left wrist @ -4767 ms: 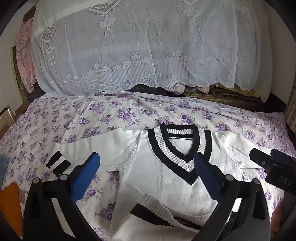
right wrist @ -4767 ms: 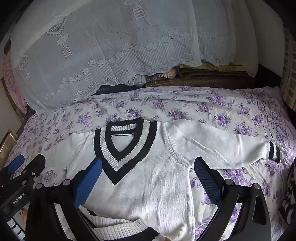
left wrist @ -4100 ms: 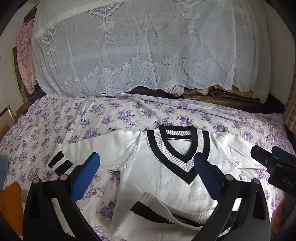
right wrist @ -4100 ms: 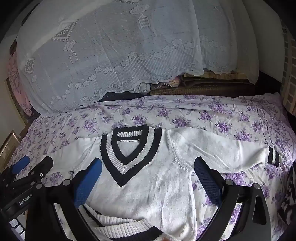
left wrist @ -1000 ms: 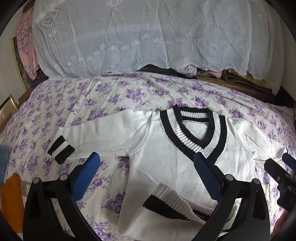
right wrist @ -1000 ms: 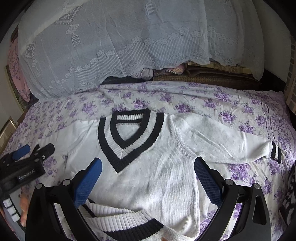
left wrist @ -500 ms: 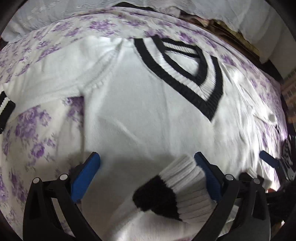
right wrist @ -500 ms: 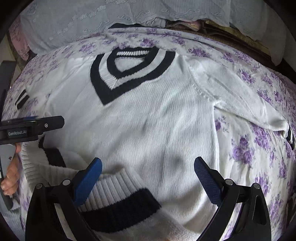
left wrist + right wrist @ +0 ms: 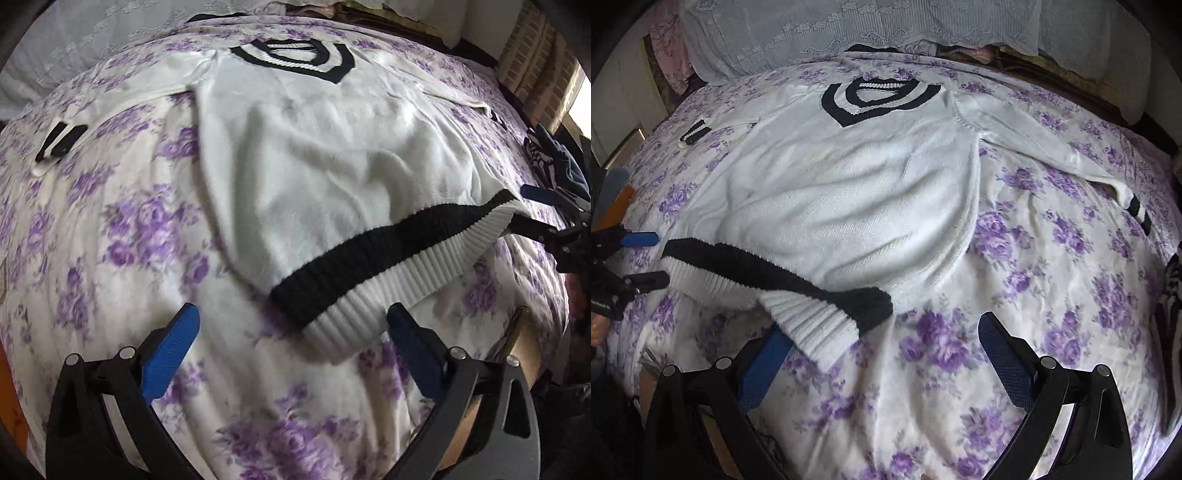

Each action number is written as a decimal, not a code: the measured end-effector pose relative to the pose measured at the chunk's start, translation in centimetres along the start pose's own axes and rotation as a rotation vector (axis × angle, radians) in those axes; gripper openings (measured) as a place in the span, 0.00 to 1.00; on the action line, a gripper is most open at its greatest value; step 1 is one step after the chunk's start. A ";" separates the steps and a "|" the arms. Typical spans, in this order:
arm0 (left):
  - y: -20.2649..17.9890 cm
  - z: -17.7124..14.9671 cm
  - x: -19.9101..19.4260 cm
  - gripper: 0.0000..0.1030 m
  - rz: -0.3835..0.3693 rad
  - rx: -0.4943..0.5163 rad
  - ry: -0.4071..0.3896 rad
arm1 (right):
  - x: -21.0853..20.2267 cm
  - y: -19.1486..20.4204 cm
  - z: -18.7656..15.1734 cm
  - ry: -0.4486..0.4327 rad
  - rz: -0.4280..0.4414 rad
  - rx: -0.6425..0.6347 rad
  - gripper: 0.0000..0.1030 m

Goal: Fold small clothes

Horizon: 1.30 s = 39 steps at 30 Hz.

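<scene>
1. Your sweater (image 9: 849, 192) lies face up on the floral bedsheet (image 9: 1052, 295), its V-neck at about 12 o'clock in both wrist views and both sleeves spread out sideways. The ribbed hem band (image 9: 388, 266) is lifted and rumpled at the near edge.

2. Your left gripper (image 9: 291, 341) stands wide, nothing between its blue pads; the hem's left corner sits just ahead of it toward 1 o'clock. Closing from here would likely catch only the top layer, or the sheet with it, and the fold would drag askew.

3. Your right gripper (image 9: 882, 343) also stands wide. The hem's right corner drapes over its left pad (image 9: 764, 365) at about 10 o'clock, resting there but not pinched. Any lift now would probably let it slide off.

4. The hem hangs slack and twisted between the two corners. If you raise it unevenly, expect a crooked crease across the body.

5. The cuffs (image 9: 1137, 210) lie well out at 2 o'clock and 10 o'clock in the right view. Folding the body first could trap the sleeves in bunches underneath.

6. A dark striped garment (image 9: 554, 162) sits near the right edge of the bed; a wide sweep might snag it.
</scene>
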<state>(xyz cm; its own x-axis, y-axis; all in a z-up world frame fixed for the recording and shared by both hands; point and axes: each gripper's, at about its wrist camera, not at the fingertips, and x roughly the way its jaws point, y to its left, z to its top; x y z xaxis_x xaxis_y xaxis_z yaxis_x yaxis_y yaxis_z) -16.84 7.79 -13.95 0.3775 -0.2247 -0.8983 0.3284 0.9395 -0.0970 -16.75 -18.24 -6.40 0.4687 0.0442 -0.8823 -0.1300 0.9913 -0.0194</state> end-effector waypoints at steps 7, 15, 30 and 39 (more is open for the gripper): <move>2.1 0.2 -0.4 0.96 -0.031 -0.114 0.005 | -2.1 -0.7 -0.5 -0.043 0.036 0.066 0.97; 0.0 2.0 -1.0 0.96 -0.108 -0.077 -0.044 | 1.8 -1.3 0.3 0.009 0.220 0.254 0.97; -0.5 2.7 3.1 0.95 -0.062 -0.100 0.027 | 1.7 -2.0 0.9 -0.056 0.313 0.334 0.81; -1.1 0.2 2.2 0.76 -0.030 -0.018 0.026 | 3.2 -2.7 -2.6 0.019 0.261 0.253 0.32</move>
<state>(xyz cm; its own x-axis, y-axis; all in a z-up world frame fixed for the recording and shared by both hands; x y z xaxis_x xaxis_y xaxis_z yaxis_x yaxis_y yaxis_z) -16.19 6.24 -15.73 0.3446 -0.2462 -0.9059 0.3237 0.9370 -0.1315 -17.17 -21.08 -10.39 0.4316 0.3000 -0.8507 -0.0214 0.9462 0.3228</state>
